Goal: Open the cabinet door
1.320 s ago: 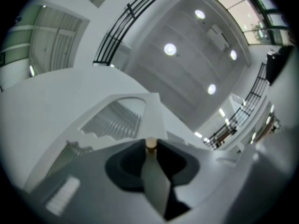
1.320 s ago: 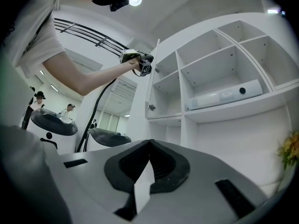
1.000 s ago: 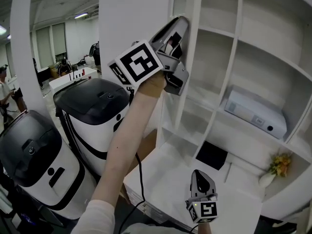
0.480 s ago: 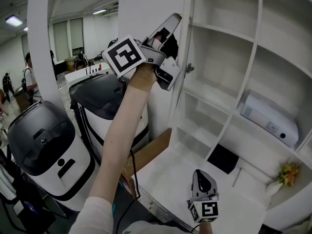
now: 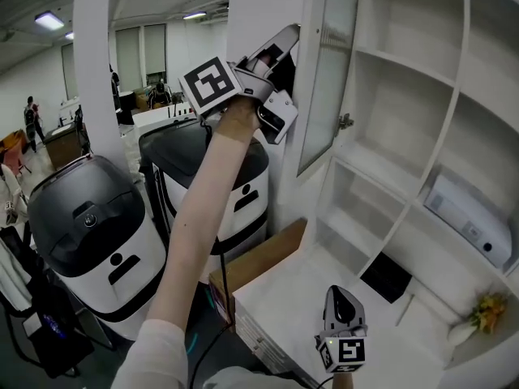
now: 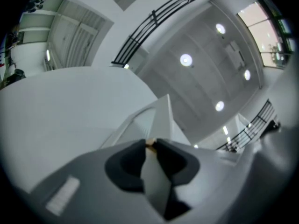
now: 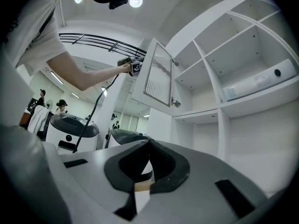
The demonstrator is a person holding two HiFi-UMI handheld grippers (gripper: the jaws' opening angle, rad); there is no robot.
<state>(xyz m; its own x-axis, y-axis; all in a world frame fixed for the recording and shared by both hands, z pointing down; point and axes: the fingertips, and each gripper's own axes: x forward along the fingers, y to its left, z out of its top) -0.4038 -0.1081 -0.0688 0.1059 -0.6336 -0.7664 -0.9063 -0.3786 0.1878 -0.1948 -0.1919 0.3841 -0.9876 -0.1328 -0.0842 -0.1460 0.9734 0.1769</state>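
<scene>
Clearly the swing-out step was in hand: the left tool was clenched on the free edge of the cabinet door, its jaws closing, and the door stood partly open. Next, I judge, the pull must follow the door's arc without slipping. The left gripper view showed only that thin edge between the jaws; the right gripper view showed the whole ribbed door. The right tool hung clenched, empty.

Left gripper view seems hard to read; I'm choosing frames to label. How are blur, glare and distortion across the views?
Left gripper view: heavy fisheye, ceiling lamps flare, cabinet door edge soft up close. Right gripper view: dark corners, door sharp. Head view: even light, shelves bowed.
</scene>
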